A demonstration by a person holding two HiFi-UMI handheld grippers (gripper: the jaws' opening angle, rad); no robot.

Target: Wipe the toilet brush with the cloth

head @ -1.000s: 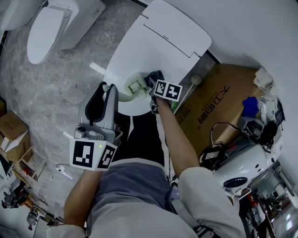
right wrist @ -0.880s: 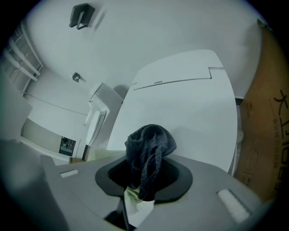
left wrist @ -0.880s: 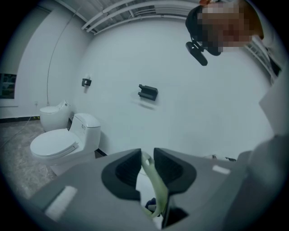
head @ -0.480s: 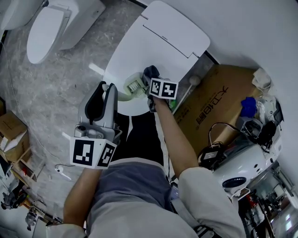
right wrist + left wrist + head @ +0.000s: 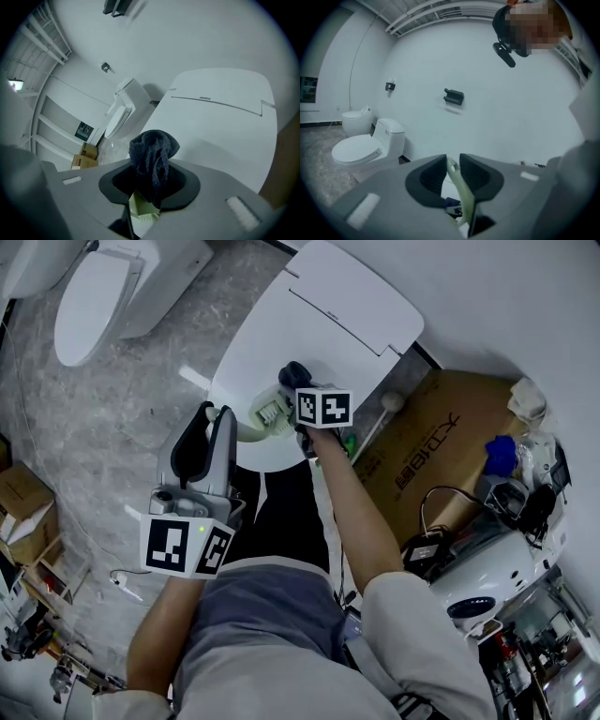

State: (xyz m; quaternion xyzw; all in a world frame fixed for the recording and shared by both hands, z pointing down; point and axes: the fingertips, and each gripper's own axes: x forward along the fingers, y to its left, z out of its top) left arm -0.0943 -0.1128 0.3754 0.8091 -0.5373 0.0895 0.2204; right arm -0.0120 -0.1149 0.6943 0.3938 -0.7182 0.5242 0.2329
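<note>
One toilet brush [image 5: 270, 412] pinched in left gripper [image 5: 451, 174] jaws, one dark cloth [image 5: 152, 161] clamped in right gripper [image 5: 150, 183] jaws — cloth just beside brush

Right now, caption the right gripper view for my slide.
Right tool clamps a dark cloth over the pale green toilet brush, white toilet lid beyond.

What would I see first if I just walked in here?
The big white toilet with its lid down fills the top middle of the head view. Just above its front edge, the right gripper pinches a dark cloth next to the pale green brush. The left gripper grips that brush by its handle, down and to the left.
</note>
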